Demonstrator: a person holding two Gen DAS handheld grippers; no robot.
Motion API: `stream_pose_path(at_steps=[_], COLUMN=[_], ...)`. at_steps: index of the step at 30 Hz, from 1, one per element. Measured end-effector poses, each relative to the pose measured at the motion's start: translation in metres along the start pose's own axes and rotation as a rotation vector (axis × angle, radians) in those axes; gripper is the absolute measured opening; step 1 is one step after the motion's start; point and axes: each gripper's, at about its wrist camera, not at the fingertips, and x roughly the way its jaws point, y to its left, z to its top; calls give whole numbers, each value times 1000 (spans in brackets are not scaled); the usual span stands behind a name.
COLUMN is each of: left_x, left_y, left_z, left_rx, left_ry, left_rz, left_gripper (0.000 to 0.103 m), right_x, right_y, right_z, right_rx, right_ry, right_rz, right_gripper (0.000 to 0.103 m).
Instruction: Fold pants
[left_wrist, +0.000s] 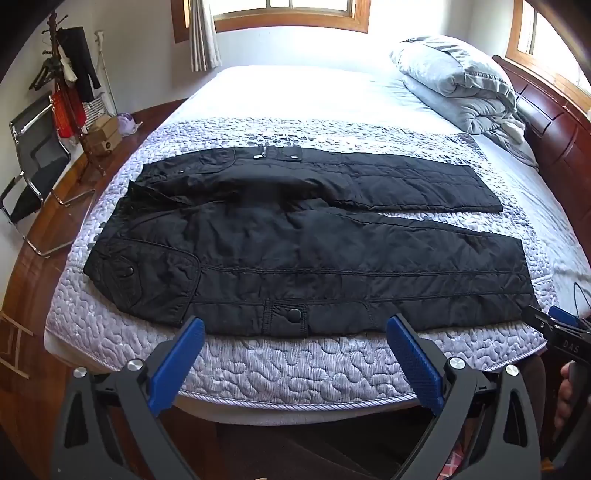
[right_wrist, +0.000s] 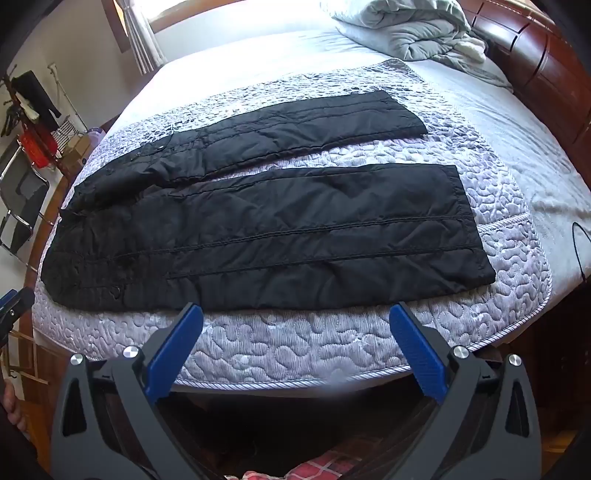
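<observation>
The bed (left_wrist: 295, 365) carries a rumpled grey duvet (left_wrist: 458, 88) at its far corner by the headboard. Black pants (left_wrist: 295, 251) lie flat across the bed's near edge — legs spread apart, unfolded. Left gripper (left_wrist: 295, 325) and right gripper (right_wrist: 295, 312) hover just off that edge — jaws wide, holding nothing.

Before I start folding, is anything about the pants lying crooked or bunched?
Mostly flat, legs apart. Only oddity: the pants are rumpled where the far leg meets the waist, with fabric folded over.
</observation>
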Motion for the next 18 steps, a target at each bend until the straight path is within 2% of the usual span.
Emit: stream_pose_path(at_steps=[18], left_x=[2], left_y=[1], left_z=[2], left_rx=[3], left_ry=[-3], left_rz=[0], left_gripper=[99], right_x=[7], right_y=[-4], right_z=[-2], right_rx=[16], right_ry=[14], right_rz=[3], right_gripper=[101])
